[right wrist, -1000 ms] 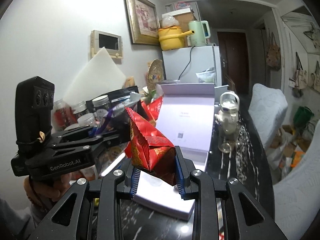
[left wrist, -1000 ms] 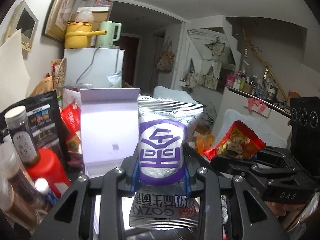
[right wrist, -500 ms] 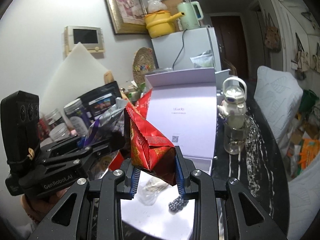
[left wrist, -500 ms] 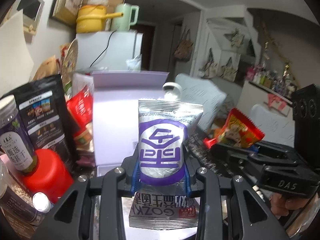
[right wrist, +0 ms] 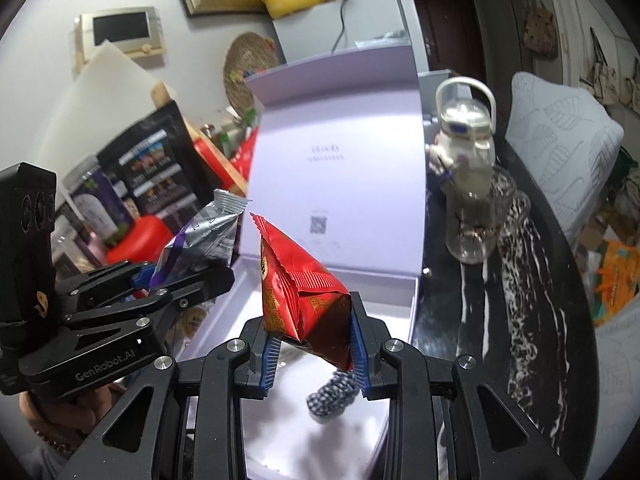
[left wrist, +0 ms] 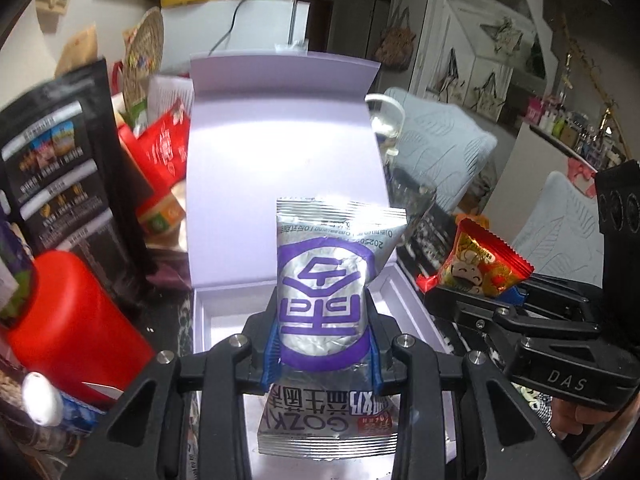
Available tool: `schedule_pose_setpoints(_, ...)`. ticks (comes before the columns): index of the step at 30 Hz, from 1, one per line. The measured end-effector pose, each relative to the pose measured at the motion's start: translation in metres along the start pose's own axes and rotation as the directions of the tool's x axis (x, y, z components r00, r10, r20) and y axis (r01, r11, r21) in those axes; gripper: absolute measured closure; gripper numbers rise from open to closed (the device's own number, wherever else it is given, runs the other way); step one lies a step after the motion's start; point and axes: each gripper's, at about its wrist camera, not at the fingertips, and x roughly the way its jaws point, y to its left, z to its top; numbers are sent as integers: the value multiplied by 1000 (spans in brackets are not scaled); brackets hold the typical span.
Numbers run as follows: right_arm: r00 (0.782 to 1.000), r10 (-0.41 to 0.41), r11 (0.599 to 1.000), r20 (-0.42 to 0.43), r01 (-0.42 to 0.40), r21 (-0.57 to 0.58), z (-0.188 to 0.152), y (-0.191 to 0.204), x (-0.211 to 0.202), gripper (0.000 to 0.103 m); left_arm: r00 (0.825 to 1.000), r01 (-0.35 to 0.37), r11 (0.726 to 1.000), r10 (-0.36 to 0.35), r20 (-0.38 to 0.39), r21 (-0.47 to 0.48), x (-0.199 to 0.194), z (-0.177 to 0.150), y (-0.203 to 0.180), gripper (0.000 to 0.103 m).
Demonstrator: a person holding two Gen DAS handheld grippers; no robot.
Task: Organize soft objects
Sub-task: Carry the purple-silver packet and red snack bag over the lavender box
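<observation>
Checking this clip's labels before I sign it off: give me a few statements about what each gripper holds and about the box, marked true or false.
1. The left gripper is clamped on a silver and purple packet. True.
2. The right gripper is empty. False: it grips a red snack packet.
3. The lavender box has its lid shut. False: the lid stands open behind the tray.
4. A dark braided hair tie lies in the box, seen in the right wrist view. True.
5. A clear water bottle stands on the dark counter to the right of the box. True.
</observation>
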Motion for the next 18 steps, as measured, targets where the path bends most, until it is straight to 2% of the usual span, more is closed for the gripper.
schedule_pose_setpoints(12,990,-42,998,-133,48,39,-14,-19,51,73,993,-40,999,36,-115,-28,40,-11,10,70)
schedule_pose_setpoints(18,981,-73,996,-177,81,36,-22,-24,67,73,982,-61,997,52,-184,-46,60,-17,17,70)
